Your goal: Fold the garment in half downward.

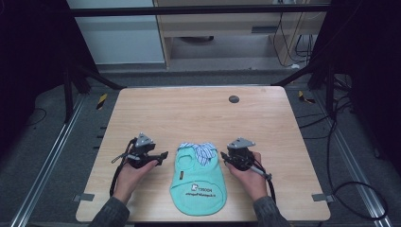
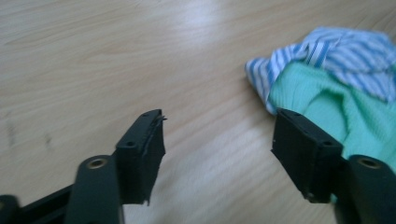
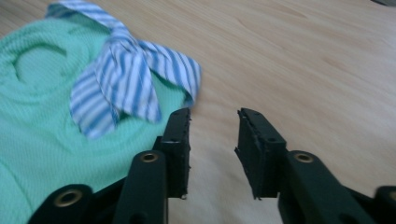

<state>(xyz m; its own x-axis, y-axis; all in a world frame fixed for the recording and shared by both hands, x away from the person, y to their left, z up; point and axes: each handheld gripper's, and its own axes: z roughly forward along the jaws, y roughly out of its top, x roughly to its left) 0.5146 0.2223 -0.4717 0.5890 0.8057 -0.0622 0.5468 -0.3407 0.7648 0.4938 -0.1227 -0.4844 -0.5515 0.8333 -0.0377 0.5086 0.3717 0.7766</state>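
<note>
- Near the 6 o'clock edge of the light wooden table (image 1: 198, 113) lies the small mint-green knitted garment with a blue-and-white striped collar (image 1: 198, 177). It is spread flat, with the collar toward 12 o'clock and the rounded hem toward 6 o'clock.
- At 9 o'clock of the garment rests the left gripper (image 2: 217, 140), just beside the collar end. Its jaws are spread wide and grasp nothing; one of them is next to the green shoulder.
- At 3 o'clock of the garment rests the right gripper (image 3: 212, 140). Its jaws are also parted and empty, and the nearer one sits at the edge of the green cloth, under the tip of the striped collar.
- Judging by the look, the garment is light, soft and limp. It will sag and fold when lifted, so it needs two holds.
- I think the best holds are the two shoulder corners beside the collar, where the knit is doubled at the seam and each jaw pair is already close.
- The green body has a fine ribbed knit, which should give good friction on the jaw pads. The collar is a smoother woven cloth and lies loosely, so a pinch on it alone could lift only the collar.
- A dark print with a small white patch (image 1: 195, 188) marks the lower part of the body.
- A small dark round disc (image 1: 233, 99) sits in the table toward 12 o'clock, well apart from the garment.
</note>
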